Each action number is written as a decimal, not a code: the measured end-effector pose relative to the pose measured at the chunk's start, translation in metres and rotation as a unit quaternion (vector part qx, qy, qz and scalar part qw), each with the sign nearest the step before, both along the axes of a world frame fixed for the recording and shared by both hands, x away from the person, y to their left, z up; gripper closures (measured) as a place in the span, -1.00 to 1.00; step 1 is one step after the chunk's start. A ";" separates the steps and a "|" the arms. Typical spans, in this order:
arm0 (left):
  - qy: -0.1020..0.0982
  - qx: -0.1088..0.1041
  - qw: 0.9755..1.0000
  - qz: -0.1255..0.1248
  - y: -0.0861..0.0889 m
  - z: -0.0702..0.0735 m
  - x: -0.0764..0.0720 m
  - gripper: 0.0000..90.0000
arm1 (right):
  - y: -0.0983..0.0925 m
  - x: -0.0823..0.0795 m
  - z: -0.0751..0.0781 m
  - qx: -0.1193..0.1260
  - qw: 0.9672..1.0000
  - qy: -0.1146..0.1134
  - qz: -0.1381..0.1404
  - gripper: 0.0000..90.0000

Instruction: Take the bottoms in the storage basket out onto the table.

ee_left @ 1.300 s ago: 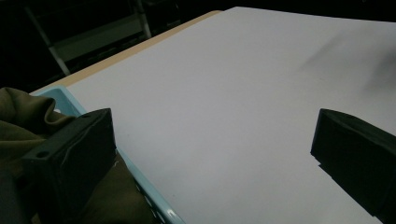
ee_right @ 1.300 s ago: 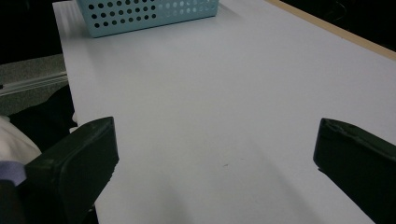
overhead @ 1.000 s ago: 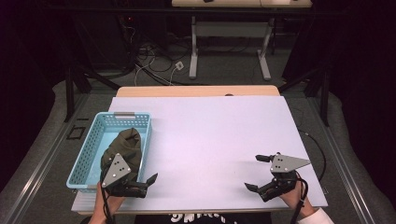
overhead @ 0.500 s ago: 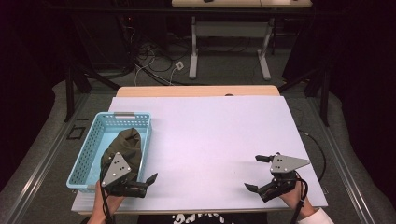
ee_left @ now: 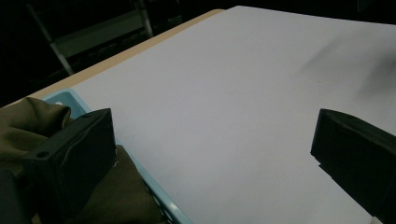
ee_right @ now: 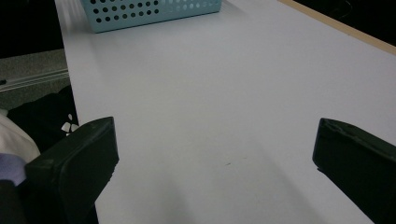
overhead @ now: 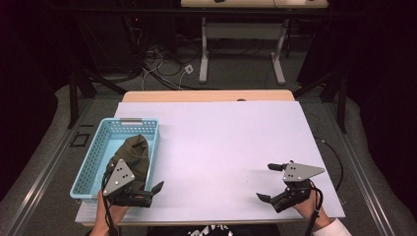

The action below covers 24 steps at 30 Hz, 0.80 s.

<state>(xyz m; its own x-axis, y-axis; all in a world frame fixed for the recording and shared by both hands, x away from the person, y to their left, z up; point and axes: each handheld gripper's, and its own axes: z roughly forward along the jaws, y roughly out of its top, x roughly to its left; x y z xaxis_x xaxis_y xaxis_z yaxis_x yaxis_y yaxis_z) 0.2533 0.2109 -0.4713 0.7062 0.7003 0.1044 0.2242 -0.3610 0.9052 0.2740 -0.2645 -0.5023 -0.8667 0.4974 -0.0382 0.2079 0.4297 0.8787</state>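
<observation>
High view
Writing: no brand, label or lettering can be read on anything here.
Table: a white-topped table [overhead: 216, 147] with a tan strip along its far edge.
Basket: a light blue perforated basket [overhead: 93, 157] lies at the table's left side, its long axis running away from the person.
Cloth: an olive-brown cloth [overhead: 132, 156] is bunched inside the basket, filling its near half.
Left gripper: the left gripper [overhead: 147, 189] sits at the near left edge of the table, over the basket's near right corner, with its grey plate above the cloth's near end; jaws spread wide, nothing between them.
Right gripper: the right gripper [overhead: 273, 183] is near the table's near right corner, well apart from the basket, jaws spread wide and pointing left, holding nothing.

Left gripper view
Writing: none to read.
Jaws: both black jaws stand far apart at the left and right borders, released, with bare white table [ee_left: 243, 93] between them.
Cloth: the olive-brown cloth [ee_left: 28, 126] lies behind and beneath the left jaw; whether that jaw touches it cannot be told.
Basket: its light blue rim [ee_left: 159, 200] runs just beside that jaw, with the cloth on its inner side.

Right gripper view
Writing: none to read.
Jaws: wide apart and released, only white table [ee_right: 210, 93] between them.
Basket: its perforated blue wall [ee_right: 149, 11] shows far off at the top edge, well away from the jaws.
</observation>
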 end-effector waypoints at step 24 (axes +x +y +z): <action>-0.001 0.012 1.000 0.010 0.009 0.011 0.002 -1.00 | 0.002 0.002 -0.003 -0.010 1.000 0.007 0.005 -1.00</action>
